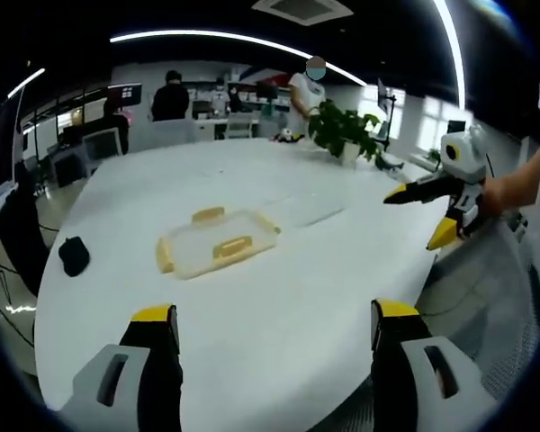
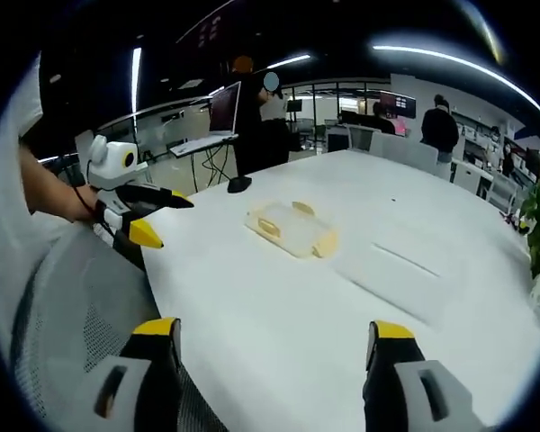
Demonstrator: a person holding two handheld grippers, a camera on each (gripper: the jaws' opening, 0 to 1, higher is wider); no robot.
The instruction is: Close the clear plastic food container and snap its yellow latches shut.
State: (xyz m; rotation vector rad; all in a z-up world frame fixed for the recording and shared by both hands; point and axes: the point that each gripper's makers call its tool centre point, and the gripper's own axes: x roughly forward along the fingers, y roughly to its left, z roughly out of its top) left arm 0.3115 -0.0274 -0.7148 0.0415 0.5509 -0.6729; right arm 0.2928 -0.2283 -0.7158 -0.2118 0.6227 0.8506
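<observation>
A shallow rectangular clear plastic container (image 1: 218,243) with rounded corners and yellow latches (image 1: 232,247) is seen lying flat near the middle of the smooth white bench (image 1: 279,306). The left gripper (image 1: 274,317) and right gripper (image 2: 277,335) are held above the near edge, well apart from it, jaws spread apart and empty, their tips capped in yellow.
</observation>
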